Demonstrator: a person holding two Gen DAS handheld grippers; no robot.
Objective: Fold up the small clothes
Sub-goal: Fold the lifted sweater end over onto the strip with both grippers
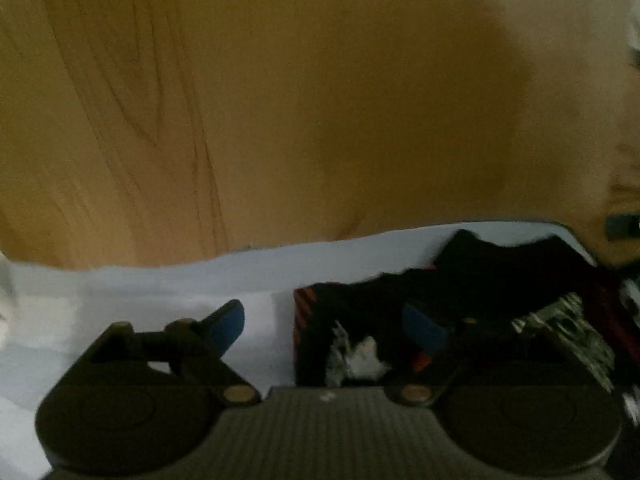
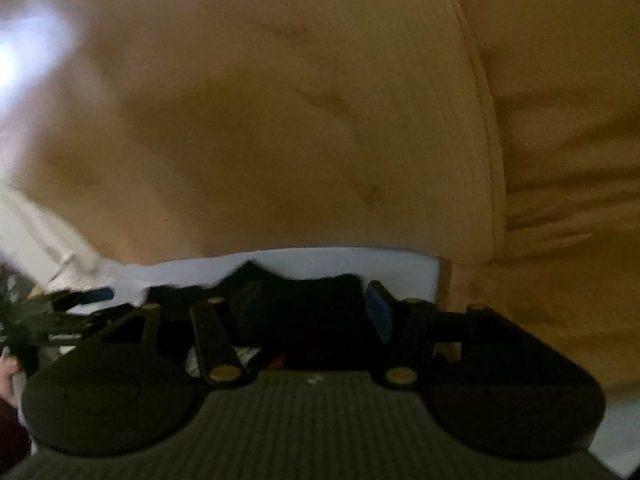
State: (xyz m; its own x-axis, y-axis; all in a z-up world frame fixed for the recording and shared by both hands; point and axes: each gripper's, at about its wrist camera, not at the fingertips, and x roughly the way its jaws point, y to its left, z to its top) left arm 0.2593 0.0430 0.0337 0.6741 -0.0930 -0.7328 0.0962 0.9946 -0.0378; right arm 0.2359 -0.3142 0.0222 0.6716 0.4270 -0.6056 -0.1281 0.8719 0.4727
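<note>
On the left we carry the left gripper (image 1: 324, 322), its blue pads spread wide with nothing pressed between them; the left pad (image 1: 229, 322) hangs over the white sheet (image 1: 140, 284), the right pad over the garment (image 1: 480, 276). That garment, dark with red trim and a black-and-white print, lies crumpled on the near right part of the sheet, which rests on the wooden table (image 1: 280, 100). We judge it light, soft and limp: it will sag and bunch, not slide, so we should pinch it at a hem or corner and never in the middle of the heap.

Further right, in the right wrist view, we hold the right gripper (image 2: 312, 312) about half open above the same dark cloth (image 2: 312, 292). Its right pad (image 2: 380, 312) shows clearly, the left is lost in shadow; we see no fabric clamped, though blur leaves some doubt. The sheet's far edge (image 2: 340, 258) runs just beyond it.
</note>
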